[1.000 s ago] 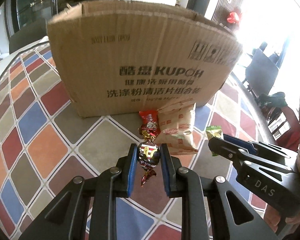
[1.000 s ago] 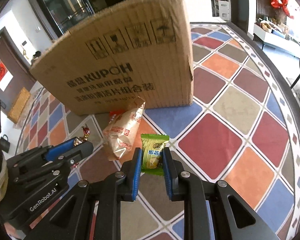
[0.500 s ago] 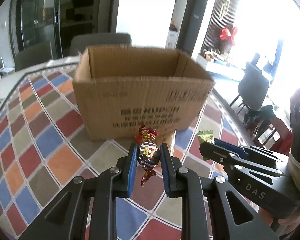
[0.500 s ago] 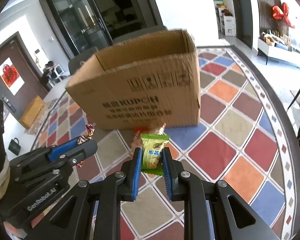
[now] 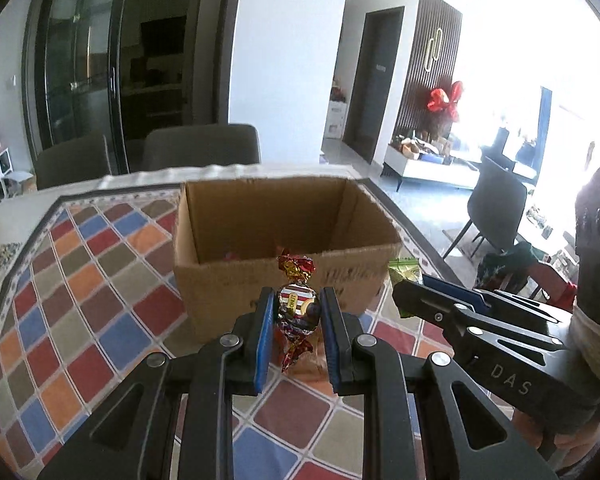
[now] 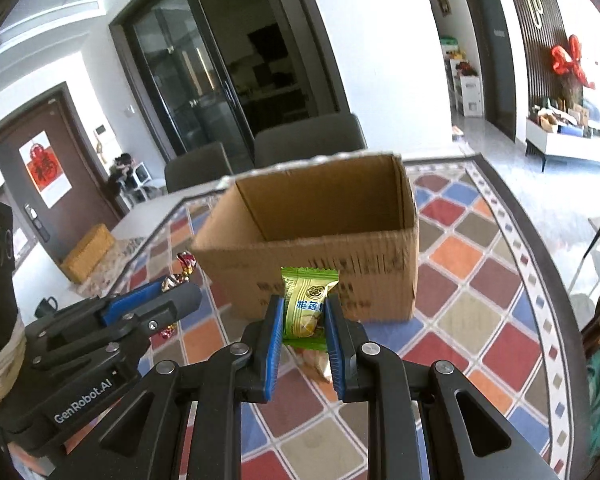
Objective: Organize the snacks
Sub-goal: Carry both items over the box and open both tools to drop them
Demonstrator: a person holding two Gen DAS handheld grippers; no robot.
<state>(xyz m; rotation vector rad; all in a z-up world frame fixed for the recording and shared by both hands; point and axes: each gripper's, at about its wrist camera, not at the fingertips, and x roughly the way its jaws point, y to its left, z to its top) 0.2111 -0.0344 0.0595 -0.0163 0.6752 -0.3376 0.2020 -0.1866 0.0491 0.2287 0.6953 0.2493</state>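
My left gripper is shut on a red-and-gold foil candy, held in the air in front of the open cardboard box. My right gripper is shut on a green snack packet, also raised before the box. In the left wrist view the right gripper sits to the right with the green packet at its tip. In the right wrist view the left gripper sits at left with the candy. Something red lies inside the box.
The box stands on a table with a multicoloured diamond-pattern cloth. A tan snack bag lies on the cloth below my right gripper. Grey chairs stand behind the table; another chair is at right.
Both grippers have risen with their snacks. The box, seen from its side before, now shows its open top and inside. The snacks on the cloth are mostly hidden below.
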